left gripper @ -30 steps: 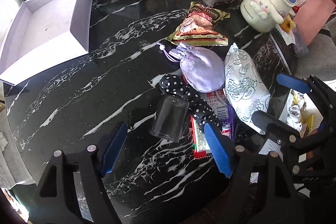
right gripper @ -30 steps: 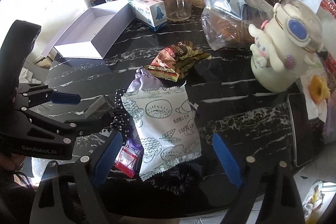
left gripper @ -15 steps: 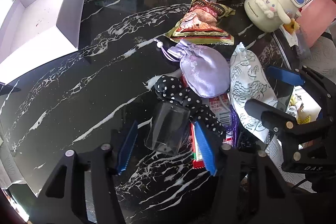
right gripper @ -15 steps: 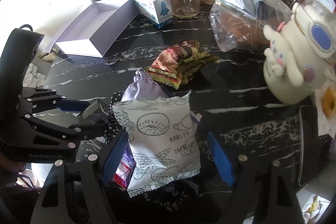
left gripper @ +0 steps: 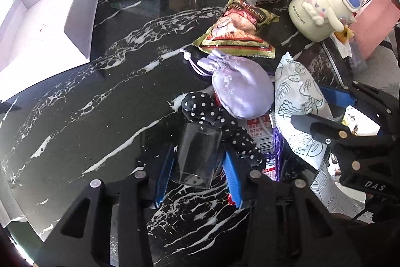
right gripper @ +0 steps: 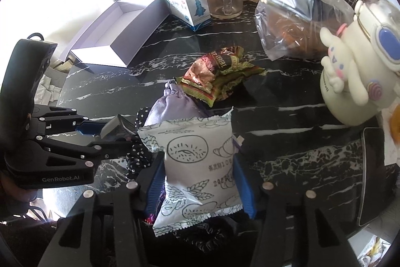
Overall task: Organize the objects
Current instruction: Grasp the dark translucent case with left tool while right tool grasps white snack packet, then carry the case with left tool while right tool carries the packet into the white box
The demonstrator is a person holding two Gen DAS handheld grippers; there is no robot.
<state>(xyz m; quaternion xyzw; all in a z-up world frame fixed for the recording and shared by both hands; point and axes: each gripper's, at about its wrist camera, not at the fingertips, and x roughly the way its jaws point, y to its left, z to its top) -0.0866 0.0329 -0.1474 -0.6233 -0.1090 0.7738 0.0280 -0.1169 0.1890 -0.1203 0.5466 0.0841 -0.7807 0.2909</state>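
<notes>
Near the worktop's point(left gripper: 105, 101) front edge, the left hand-held gripper point(left gripper: 198, 175) is closing around a clear cup point(left gripper: 197, 157), blue pads at its sides. Beside it, the right hand-held gripper point(right gripper: 200, 182) is closing on a white snack packet point(right gripper: 197, 167), pads touching both edges.
</notes>
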